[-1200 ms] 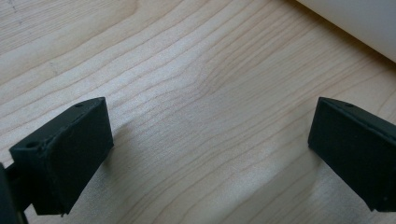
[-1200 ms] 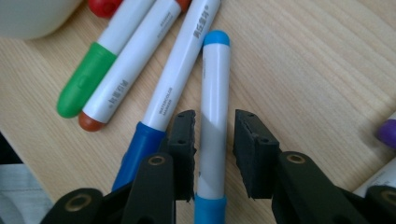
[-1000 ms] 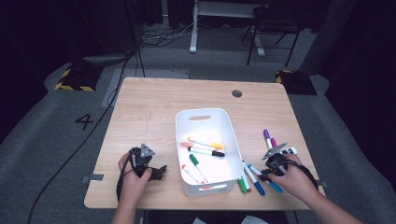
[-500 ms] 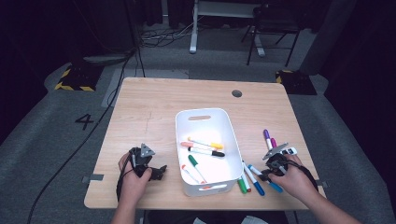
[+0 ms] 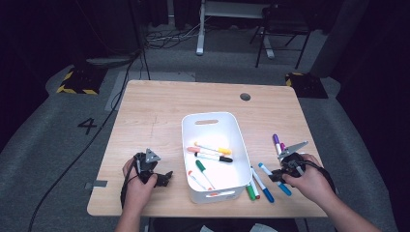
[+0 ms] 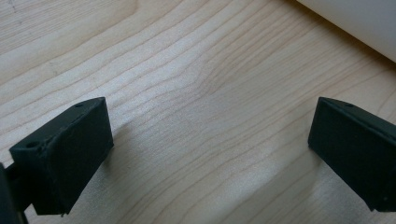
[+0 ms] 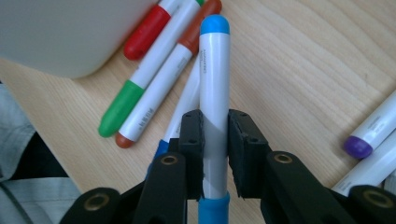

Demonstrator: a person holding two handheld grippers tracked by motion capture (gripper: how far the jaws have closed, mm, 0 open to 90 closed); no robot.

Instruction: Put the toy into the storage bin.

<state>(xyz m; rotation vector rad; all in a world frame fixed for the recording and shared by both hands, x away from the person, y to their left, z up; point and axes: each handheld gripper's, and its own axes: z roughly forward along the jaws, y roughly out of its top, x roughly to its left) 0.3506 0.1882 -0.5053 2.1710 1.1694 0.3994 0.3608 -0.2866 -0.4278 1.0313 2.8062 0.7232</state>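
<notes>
My right gripper (image 7: 215, 130) is shut on a white marker with a light-blue cap (image 7: 214, 107), which points away along the jaws, just above the wooden table. In the high view the right gripper (image 5: 279, 175) is at the front right, beside the white bin (image 5: 212, 121), and the held marker (image 5: 265, 169) sticks out toward the bin. My left gripper (image 5: 167, 178) rests at the front left of the bin. Its jaws (image 6: 210, 149) stand wide open over bare wood with nothing between them.
The bin holds several markers. Loose markers lie under and beside the held one: a green-capped one (image 7: 140, 93), a red one (image 7: 149, 28) and a brown one (image 7: 163, 84) by the bin's corner (image 7: 60, 32). Purple markers (image 5: 276, 142) lie to the right.
The right gripper has lifted slightly with the light-blue marker in its jaws. The left gripper has stayed where it was.
</notes>
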